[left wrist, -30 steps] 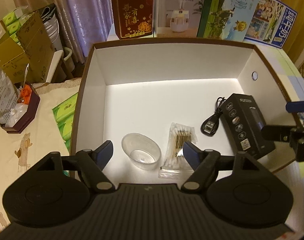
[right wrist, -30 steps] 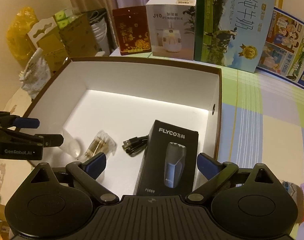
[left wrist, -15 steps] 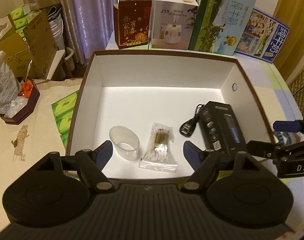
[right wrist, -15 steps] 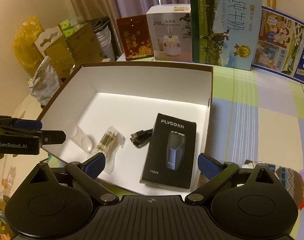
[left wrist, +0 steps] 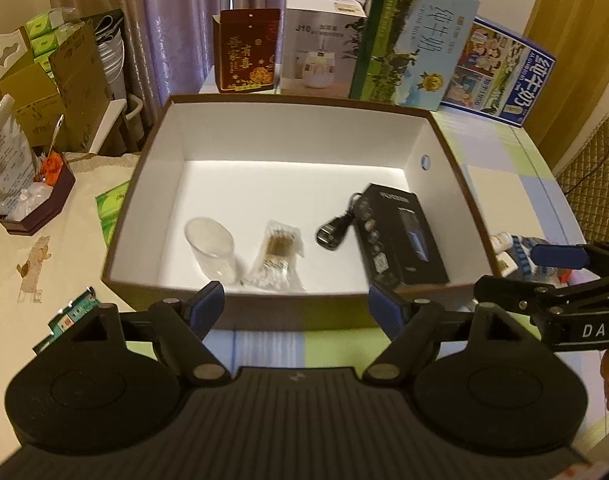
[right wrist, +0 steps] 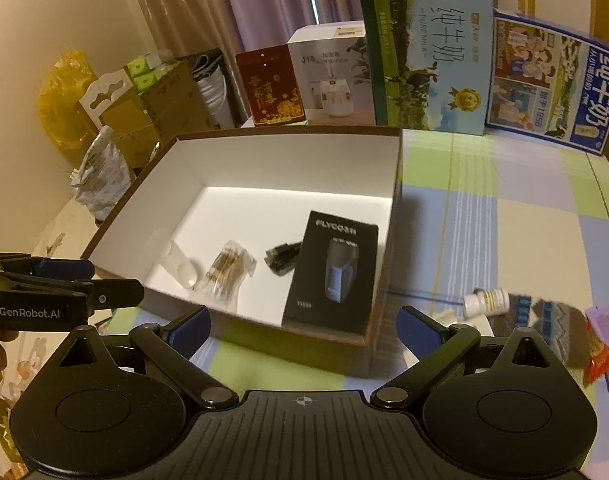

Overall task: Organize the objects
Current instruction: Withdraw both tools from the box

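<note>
Pictured left to right inside a white-lined, brown-rimmed box [left wrist: 264,136] on the checked bench [right wrist: 504,208]: clear cup [left wrist: 211,246] at 9 o'clock of the floor, upright, thin rigid plastic, likely featherlight and slick, best pinched across the rim with a gentle squeeze to avoid cracking. Just beside it, swabs [left wrist: 278,255] in a crinkly clear bag, soft and light, probably easiest taken by the bag's flat end. Next over, cable [left wrist: 336,228], black, coiled, floppy, touching or nearly touching the carton; best gripped on the bundled middle. At 3 o'clock, carton [left wrist: 400,236], matte black card, stiff and boxy, seemingly the heaviest piece, long side close along the box wall; narrow width suits a span grip.

Outside the box at 4 o'clock in the right wrist view, small white bottle [right wrist: 486,301] lying on its side, hard, round, apt to roll, among blurred wrappers and packets.

Left tool [left wrist: 296,304] spread wide, holding nothing, hovering at the box's near wall. Right tool [right wrist: 304,324] likewise spread and unladen, poised off the near right corner.
</note>
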Tool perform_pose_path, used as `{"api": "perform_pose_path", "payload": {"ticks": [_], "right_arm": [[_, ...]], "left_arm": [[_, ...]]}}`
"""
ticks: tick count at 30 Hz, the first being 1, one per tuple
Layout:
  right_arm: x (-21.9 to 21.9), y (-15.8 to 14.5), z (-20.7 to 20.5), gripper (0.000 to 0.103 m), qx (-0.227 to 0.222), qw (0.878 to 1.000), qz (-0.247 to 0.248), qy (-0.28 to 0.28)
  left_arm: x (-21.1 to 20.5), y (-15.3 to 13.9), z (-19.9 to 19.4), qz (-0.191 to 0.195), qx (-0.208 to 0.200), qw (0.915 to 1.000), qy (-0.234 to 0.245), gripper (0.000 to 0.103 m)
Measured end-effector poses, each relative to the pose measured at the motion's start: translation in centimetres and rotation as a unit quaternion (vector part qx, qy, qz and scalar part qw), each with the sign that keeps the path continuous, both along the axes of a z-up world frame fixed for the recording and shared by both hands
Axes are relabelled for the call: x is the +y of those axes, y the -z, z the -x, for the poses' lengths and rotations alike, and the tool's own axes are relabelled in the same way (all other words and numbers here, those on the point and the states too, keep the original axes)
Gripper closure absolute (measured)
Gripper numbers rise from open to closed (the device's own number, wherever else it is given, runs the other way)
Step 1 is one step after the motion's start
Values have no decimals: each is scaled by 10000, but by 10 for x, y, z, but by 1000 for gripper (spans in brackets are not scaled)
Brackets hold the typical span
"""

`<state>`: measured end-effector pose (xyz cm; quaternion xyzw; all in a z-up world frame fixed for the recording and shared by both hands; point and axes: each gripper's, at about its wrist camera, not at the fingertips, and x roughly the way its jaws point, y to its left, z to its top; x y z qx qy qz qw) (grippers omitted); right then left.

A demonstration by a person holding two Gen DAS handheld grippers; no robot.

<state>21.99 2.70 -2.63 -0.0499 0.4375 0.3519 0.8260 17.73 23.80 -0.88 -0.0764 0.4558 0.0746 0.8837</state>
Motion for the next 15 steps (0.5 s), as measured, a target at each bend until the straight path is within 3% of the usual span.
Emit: {"api": "perform_pose_path", "payload": {"ticks": [15], "right_arm": [[-66,-5,24,6,113,9999,-89,-70]], "left_arm": [[-67,-4,29,31,-22,10000,1,27]]}}
